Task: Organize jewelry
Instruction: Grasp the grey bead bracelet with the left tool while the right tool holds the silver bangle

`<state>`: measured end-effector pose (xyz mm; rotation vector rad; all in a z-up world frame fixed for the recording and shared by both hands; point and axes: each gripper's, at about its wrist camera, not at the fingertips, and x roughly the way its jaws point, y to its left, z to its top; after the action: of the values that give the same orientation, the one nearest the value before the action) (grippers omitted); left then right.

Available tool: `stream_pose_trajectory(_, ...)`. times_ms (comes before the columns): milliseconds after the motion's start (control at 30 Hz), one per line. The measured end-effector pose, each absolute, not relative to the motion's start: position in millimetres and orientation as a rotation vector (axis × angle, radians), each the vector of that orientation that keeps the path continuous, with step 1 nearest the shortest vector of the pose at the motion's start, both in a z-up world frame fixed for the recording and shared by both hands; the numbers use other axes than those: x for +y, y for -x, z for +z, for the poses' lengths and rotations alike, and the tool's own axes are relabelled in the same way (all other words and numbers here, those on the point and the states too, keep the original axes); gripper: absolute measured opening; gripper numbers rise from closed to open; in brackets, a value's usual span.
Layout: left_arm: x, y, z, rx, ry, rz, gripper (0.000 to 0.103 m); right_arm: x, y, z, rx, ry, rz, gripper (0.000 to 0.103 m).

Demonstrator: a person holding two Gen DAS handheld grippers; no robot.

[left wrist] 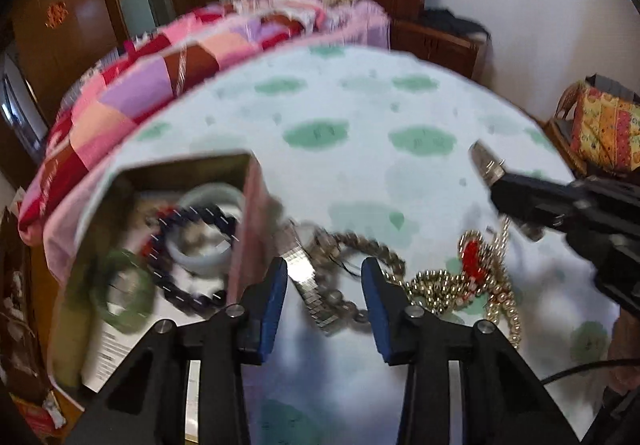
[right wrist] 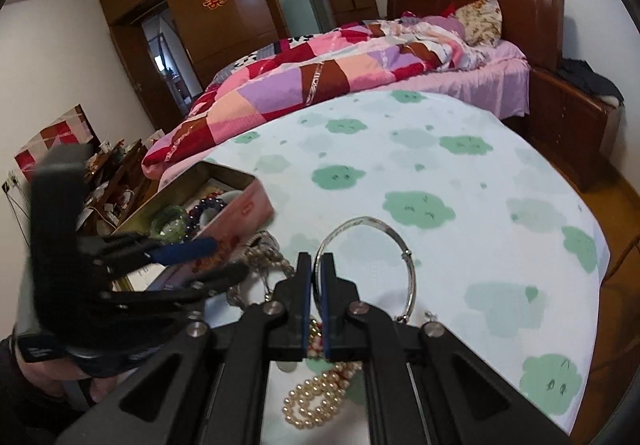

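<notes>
Pinching silver bangle in right claw, lower centre; left claw parted over watch band, touching nothing, beside pink box.

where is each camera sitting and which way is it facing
Left wrist view: sits on the left gripper, looking down along its open blue-padded fingers at a metal watch band and the jewelry box; the right gripper shows at right.
Right wrist view: sits on the right gripper, facing the bed, shut on a silver bangle; the left gripper and a hand show at left.
Shared: cloud-print tablecloth, box, pearl necklace, bed.
</notes>
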<state>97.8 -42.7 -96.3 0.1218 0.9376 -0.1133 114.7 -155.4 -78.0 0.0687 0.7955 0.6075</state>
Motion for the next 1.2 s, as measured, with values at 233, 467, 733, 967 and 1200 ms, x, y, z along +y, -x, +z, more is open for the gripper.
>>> stream_pose_trajectory(233,-53,-99,-105,0.953,-0.161,-0.105,0.007,-161,-110,-75,0.776,-0.098,0.625,0.006)
stream_pose_trajectory(467,-47,-80,-76,0.854,-0.137,-0.14,0.007,-166,-109,-76,0.769,-0.111,0.615,0.006)
stream_pose_trajectory(733,-41,-62,-24,0.725,-0.109,-0.162,0.007,-172,-106,-69,0.748,-0.117,0.61,0.006)
stream_pose_trajectory(967,-35,-52,11,0.64,-0.102,-0.16,0.007,-173,-102,-57,0.721,-0.126,0.615,0.006)
stream_pose_trajectory(1200,-19,-46,24,0.613,-0.091,-0.121,0.007,-161,-97,-43,0.696,-0.111,0.646,0.006)
